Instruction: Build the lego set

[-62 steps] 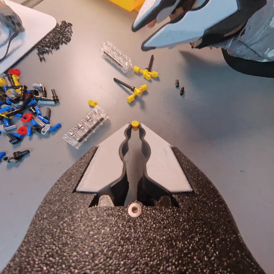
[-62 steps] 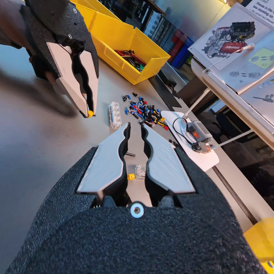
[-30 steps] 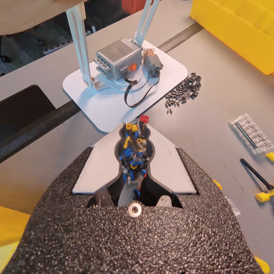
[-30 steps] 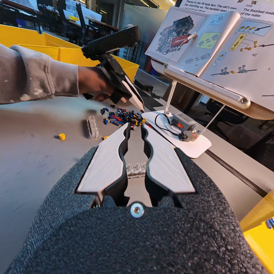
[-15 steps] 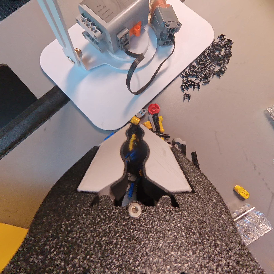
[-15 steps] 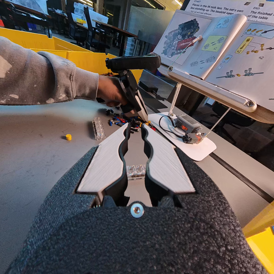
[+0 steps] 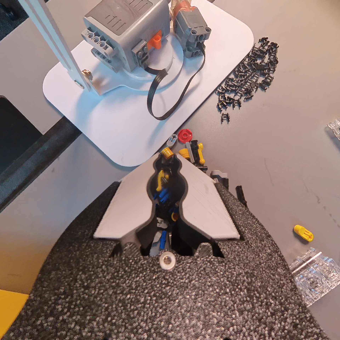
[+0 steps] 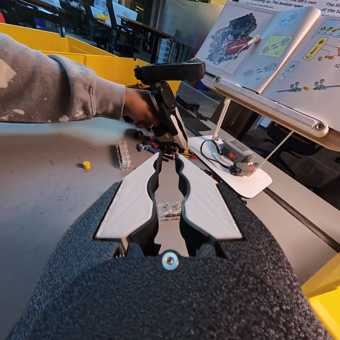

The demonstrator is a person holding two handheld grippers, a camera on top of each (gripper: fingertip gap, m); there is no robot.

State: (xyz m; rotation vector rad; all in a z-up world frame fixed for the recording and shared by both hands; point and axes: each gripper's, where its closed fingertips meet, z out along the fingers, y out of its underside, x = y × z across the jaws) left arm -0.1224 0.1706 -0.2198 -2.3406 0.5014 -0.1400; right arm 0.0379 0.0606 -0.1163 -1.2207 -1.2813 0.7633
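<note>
My left gripper [image 7: 168, 156] points down into a pile of small yellow, blue, black and red parts [image 7: 191, 152]. Its jaws are almost together on a small yellow piece [image 7: 166, 153] at the tips. In the right wrist view a hand holds that gripper [image 8: 184, 147] with its tips in the pile [image 8: 161, 149]. My right gripper [image 8: 168, 156] is open and empty, low over the grey table. A short clear brick [image 8: 169, 210] lies on the table under the gap between its fingers. A yellow round stud [image 8: 86, 165] sits alone to the left.
A white stand base [image 7: 114, 117] carries a grey battery box [image 7: 128, 27] and motor with a cable. Black chain links [image 7: 248, 73], a yellow pin [image 7: 303, 235] and a clear brick [image 7: 316, 276] lie right. A long clear brick [image 8: 125, 154], yellow bins [image 8: 103, 68] and an open booklet [image 8: 266, 46] stand around. The left gripper's tips are roughly 20 cm from the right gripper's. To the yellow round stud [image 8: 86, 165]: right tips about 15 cm, left tips about 20 cm.
My left gripper left the yellow round stud on the table, swung to the parts pile, came down and narrowed its jaws on a yellow piece. My right gripper stayed open and barely moved.
</note>
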